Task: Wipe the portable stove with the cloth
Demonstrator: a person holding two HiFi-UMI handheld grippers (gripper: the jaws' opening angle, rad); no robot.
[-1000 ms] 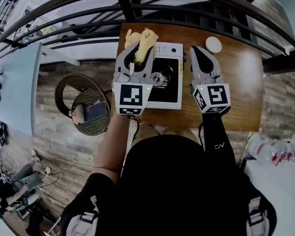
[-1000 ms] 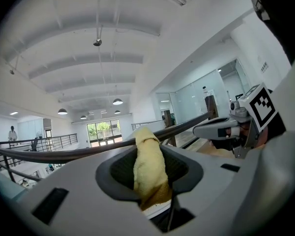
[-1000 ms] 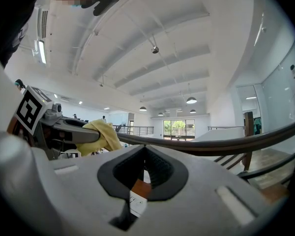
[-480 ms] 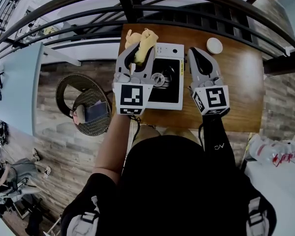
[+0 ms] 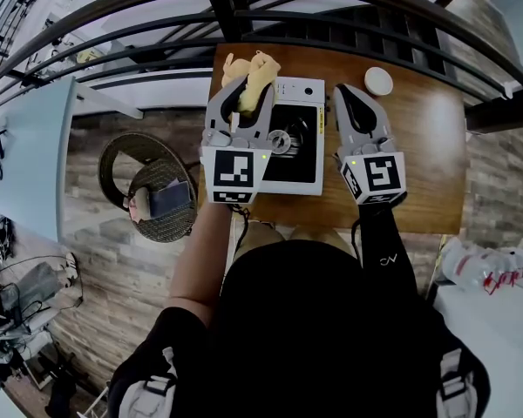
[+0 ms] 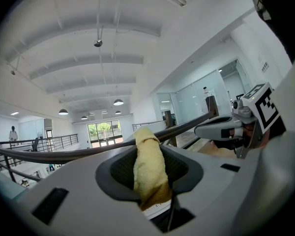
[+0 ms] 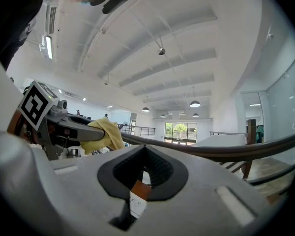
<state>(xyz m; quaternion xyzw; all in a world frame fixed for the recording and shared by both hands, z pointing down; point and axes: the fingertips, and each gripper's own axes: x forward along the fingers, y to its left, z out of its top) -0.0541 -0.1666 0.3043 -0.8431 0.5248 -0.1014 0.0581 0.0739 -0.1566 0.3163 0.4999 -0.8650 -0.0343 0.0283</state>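
Pinching cloth [image 5: 253, 70] in left fingers [image 5: 214, 107], above stove's [image 5: 301, 159] far left corner. Holding right fingers [image 5: 372, 120] pressed together, empty, over counter [image 5: 427, 138] just right of stove.

Ceiling lamps [image 6: 118, 102] above the left hand-held gripper [image 6: 150, 156] give bright, even light, while fisheye distortion bends and blackens all the edges.
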